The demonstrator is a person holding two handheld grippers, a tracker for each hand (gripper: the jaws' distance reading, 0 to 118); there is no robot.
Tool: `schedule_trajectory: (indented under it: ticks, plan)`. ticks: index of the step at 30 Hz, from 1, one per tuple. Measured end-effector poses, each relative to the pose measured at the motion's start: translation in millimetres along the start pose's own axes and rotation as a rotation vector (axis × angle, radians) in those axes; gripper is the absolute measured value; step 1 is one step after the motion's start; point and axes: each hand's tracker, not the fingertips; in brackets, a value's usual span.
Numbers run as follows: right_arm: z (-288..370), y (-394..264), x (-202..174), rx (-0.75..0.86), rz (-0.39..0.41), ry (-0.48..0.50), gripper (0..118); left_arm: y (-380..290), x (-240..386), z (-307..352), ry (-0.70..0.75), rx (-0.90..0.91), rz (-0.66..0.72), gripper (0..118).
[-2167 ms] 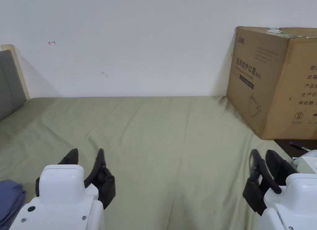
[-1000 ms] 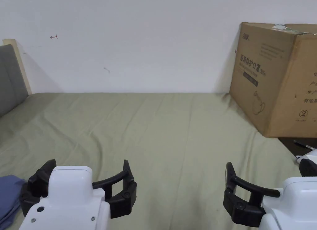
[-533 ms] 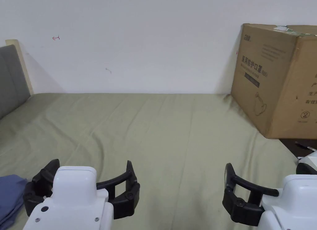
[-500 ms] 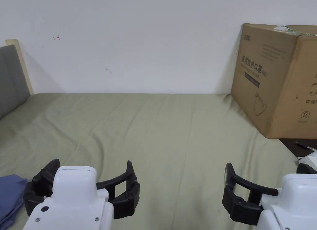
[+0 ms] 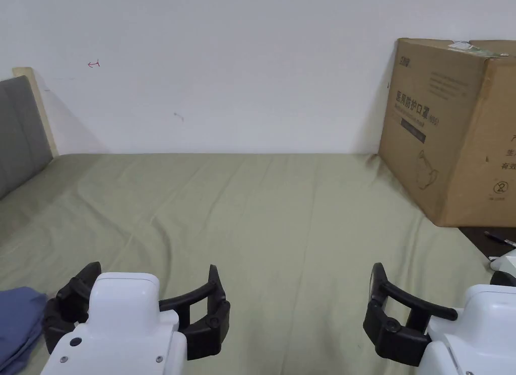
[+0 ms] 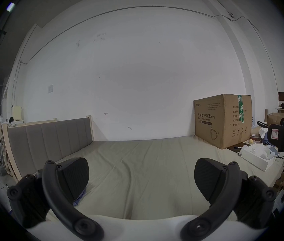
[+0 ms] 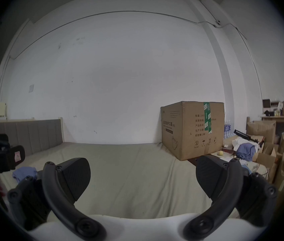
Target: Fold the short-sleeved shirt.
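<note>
**Both grippers spread over the bed, shirt at the far left**

In the head view I see my left gripper low at the left, its jaws spread wide with nothing between them. My right gripper is low at the right; one jaw is clear, the other is at the frame edge, and the gap looks wide. Both are above the green bed sheet. The blue shirt lies crumpled on the sheet at the left edge, just beside the left gripper's outer jaw; I cannot tell if they touch. A cardboard box stands at the right, against the white wall.

In the left gripper view the left gripper is open, with only sheet between its pads. A small piece of the shirt shows under the left jaw, outside the gap. The grey headboard is behind, the box farther at the right.

In the right gripper view the right gripper is also open over bare sheet. The shirt lies well apart to the left, near the left gripper, which appears at the edge there.
</note>
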Motion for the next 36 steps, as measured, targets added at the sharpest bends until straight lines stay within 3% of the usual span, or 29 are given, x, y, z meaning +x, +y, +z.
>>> schedule_trajectory:
  ticks: [3,6,12,15,20,23,27,36]
  plan:
    - [-2,2,-1,-0.052,0.005,0.010,118,-1,1,0,-0.005,-0.001,-0.007,118]
    - [-8,2,-1,-0.101,-0.053,-0.002,118,-2,3,-1,-0.008,-0.004,-0.013,118]
    - [-8,2,0,-0.085,-0.082,0.045,118,-2,6,-3,-0.015,-0.009,-0.026,118]
    - [-9,3,-7,-0.084,-0.028,-0.019,118,-2,8,-3,-0.018,-0.010,-0.031,118]
    - [-7,2,-8,-0.088,-0.007,0.011,118,-2,10,-5,-0.026,-0.016,-0.035,118]
    - [-6,2,-16,-0.081,0.026,-0.097,118,-3,10,-6,-0.030,-0.020,-0.037,118]
    - [-9,3,-16,-0.123,0.006,-0.076,118,-1,7,-5,-0.125,-0.019,0.041,118]
    - [-14,5,-24,-0.123,0.050,-0.180,118,-2,16,-7,-0.098,-0.022,-0.031,118]
